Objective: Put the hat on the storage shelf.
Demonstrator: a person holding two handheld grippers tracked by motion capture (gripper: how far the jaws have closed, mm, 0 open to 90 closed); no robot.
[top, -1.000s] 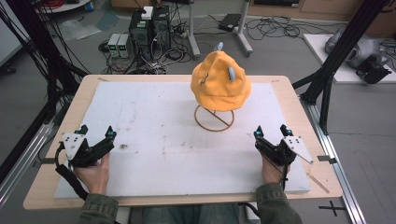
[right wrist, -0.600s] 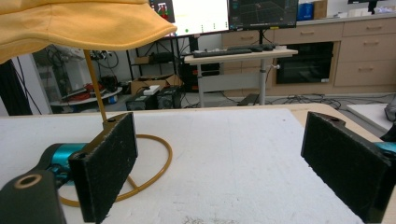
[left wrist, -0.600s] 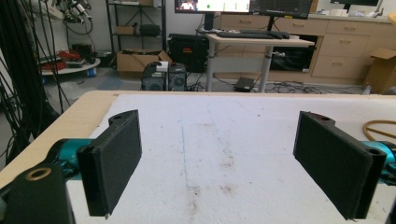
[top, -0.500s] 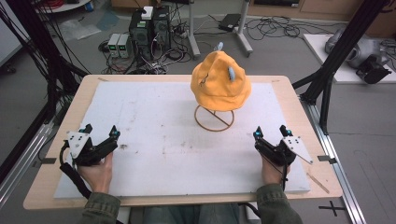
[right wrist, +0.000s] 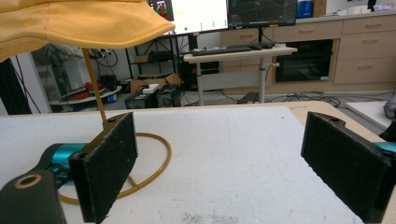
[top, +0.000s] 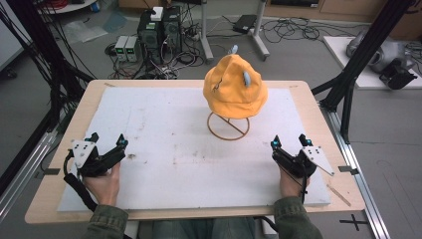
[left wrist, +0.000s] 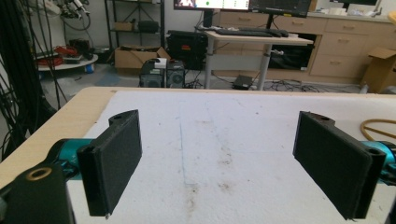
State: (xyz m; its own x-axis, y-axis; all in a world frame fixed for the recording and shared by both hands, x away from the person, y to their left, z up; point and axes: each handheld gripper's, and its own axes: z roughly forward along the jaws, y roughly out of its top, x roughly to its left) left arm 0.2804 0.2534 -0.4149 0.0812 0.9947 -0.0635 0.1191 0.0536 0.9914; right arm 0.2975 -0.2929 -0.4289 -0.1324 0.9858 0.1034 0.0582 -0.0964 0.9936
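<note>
Both grippers, left gripper [top: 106, 140] and right gripper [top: 289, 142], rest released on the tabletop [top: 164, 149]; the hat [top: 234, 87] hides its stand's [top: 228, 127] top.

White foam board [top: 164, 134] on wooden table [top: 59, 124], computer boxes [top: 159, 30] behind, perhaps monitors [left wrist: 243, 4]

Orange-yellow hat [top: 235, 88] on a tan wire stand [top: 228, 126], white stained mat [top: 164, 144]

Your left gripper [top: 106, 144] is shifting slightly inward across the white board [top: 164, 144], away from the table's left edge.
</note>
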